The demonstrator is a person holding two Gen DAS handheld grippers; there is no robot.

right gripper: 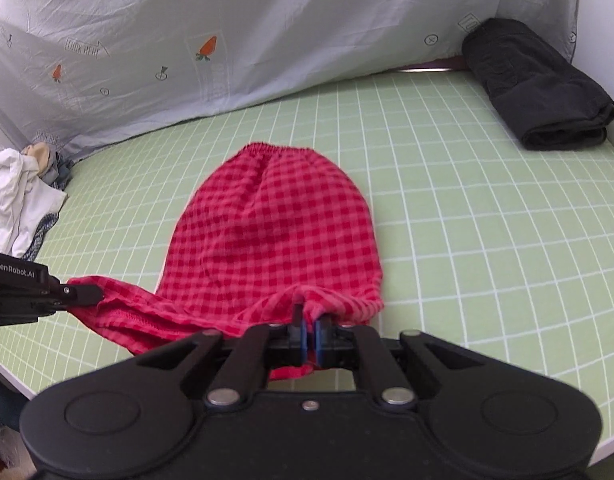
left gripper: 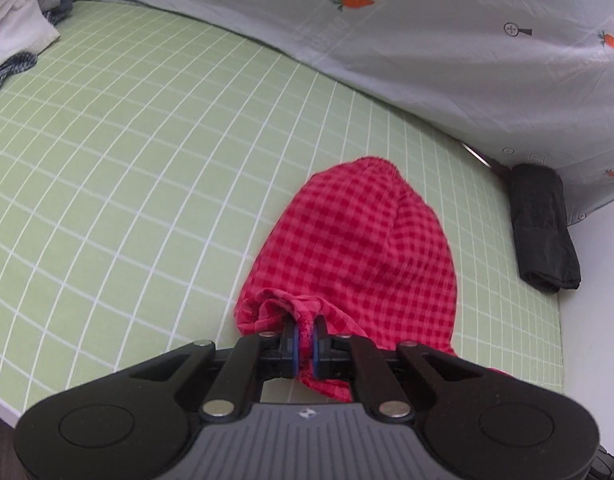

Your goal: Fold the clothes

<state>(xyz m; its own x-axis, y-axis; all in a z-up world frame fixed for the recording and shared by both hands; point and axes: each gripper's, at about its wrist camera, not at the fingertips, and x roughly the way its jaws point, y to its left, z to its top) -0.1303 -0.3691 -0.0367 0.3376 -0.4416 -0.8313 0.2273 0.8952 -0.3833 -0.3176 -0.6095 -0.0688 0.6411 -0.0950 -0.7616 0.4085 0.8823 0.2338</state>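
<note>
Red checked shorts (left gripper: 355,248) lie on the green grid mat (left gripper: 127,152), waistband at the far end. My left gripper (left gripper: 305,330) is shut on the near hem of the shorts. In the right wrist view the shorts (right gripper: 275,232) stretch away from me, and my right gripper (right gripper: 310,328) is shut on their near hem. The left gripper (right gripper: 83,294) shows at the left edge of that view, pinching the left hem corner, which is pulled sideways off the mat.
A folded black garment (right gripper: 535,84) lies at the mat's far right corner, also in the left wrist view (left gripper: 543,228). A pile of unfolded white and grey clothes (right gripper: 19,196) sits at the far left. A grey carrot-print sheet (right gripper: 227,40) hangs behind the mat.
</note>
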